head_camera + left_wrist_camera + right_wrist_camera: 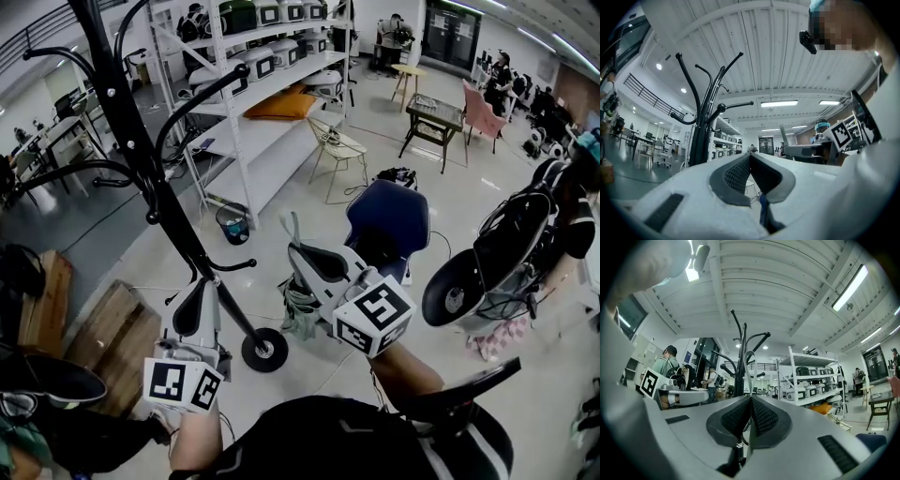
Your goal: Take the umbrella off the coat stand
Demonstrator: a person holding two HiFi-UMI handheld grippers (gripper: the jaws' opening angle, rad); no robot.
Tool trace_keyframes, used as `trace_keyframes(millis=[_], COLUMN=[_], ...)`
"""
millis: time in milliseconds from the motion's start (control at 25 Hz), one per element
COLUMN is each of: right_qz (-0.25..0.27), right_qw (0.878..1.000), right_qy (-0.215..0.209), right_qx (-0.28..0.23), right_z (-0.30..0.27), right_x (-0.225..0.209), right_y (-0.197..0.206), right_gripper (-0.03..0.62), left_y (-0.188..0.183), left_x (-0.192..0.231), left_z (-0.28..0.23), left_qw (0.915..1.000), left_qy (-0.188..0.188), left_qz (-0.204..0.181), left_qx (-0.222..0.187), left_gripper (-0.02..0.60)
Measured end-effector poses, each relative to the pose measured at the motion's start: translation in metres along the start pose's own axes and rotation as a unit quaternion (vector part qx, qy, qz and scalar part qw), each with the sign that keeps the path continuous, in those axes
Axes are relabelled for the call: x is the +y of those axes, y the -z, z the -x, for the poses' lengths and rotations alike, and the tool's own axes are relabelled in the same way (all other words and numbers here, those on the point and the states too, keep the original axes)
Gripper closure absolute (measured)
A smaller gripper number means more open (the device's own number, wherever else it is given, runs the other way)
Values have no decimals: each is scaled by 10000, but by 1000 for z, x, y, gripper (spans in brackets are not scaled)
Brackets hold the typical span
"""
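Observation:
The black coat stand [141, 159] rises at the left on a round base [264, 349], with bare curved hooks; it also shows ahead of both gripper cameras [705, 126] [740, 357]. My right gripper [296, 251] is off the stand, to the right of its pole, shut on the umbrella's pale strap loop [749, 363]. That loop sticks up past the fingertips [293, 228]. The folded grey-green umbrella [300, 317] hangs under the right gripper, mostly hidden by it. Close beside the pole my left gripper [202, 283] is shut with nothing held [750, 155].
White shelving racks [272, 84] with boxes stand behind the coat stand. A blue chair [389, 220] is just beyond the right gripper, a wire chair [336, 150] and a dark table [434, 112] farther off. Wooden crates [112, 337] lie at left, a bin [232, 223] by the shelves.

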State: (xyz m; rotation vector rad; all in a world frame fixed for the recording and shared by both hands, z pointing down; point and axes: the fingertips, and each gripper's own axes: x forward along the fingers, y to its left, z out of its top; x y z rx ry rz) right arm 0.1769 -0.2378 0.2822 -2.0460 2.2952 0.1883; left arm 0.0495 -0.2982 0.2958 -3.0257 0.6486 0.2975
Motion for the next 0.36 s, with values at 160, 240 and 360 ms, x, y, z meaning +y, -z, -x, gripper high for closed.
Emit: trace_keyframes(millis=[160, 240, 360], right_qz=[-3, -4, 1], right_qw=[10000, 10000, 10000], right_qy=[-9, -2, 9], right_qx=[-16, -12, -20], right_z=[1, 1, 0], right_x=[1, 1, 0], right_y=[-1, -1, -2], right_gripper=[586, 586, 586], left_y=[0, -1, -2], left_x=[0, 0, 1], left_z=[1, 2, 2], left_qw=[10000, 10000, 10000], left_qy=[-19, -32, -41], left_qz=[-12, -11, -6], left_qx=[10, 8, -6], left_gripper=[573, 574, 574])
